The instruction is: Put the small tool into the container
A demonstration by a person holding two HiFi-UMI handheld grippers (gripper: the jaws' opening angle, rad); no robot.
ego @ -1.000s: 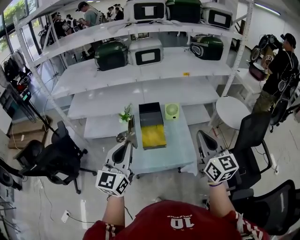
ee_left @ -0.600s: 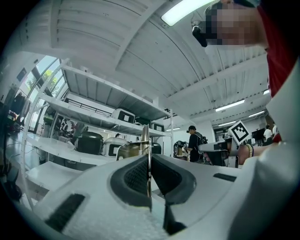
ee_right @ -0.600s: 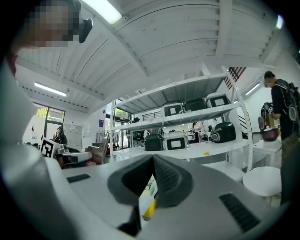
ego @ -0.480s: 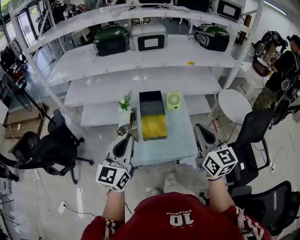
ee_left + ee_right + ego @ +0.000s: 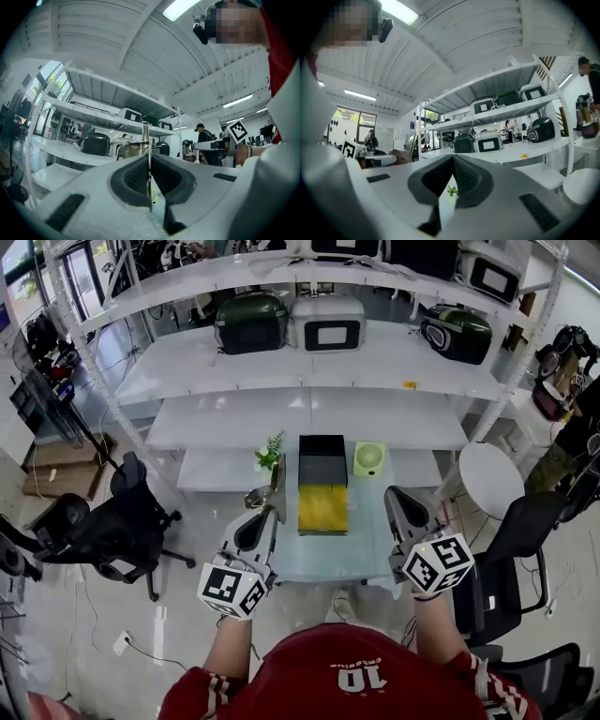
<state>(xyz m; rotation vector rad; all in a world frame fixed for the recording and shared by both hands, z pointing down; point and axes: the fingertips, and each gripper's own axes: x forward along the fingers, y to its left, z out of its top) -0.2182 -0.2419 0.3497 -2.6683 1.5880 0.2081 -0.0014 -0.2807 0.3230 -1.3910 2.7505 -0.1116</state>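
Observation:
A long box [image 5: 322, 468], black at its far end and yellow at its near end, lies on a small glass table [image 5: 323, 559]. My left gripper [image 5: 269, 513] is held over the table's left edge, left of the box, and is shut on the small tool [image 5: 262, 496], a thin metal rod with a rounded metal head. In the left gripper view the rod [image 5: 146, 140] stands straight up between the pads of the left gripper [image 5: 149, 159]. My right gripper [image 5: 396, 493] hovers over the table's right edge, shut with nothing in it. Its jaws meet in the right gripper view [image 5: 452, 159].
A green fan [image 5: 368, 458] and a small plant [image 5: 270, 450] stand beside the box. White shelves [image 5: 309, 413] with cookers rise behind the table. Black chairs [image 5: 117, 521] [image 5: 520, 540] flank it, and a round white table [image 5: 492, 474] stands at the right.
Both grippers have come forward to the table's edges, the left still carrying the tool. The right gripper moved left, towards the box.

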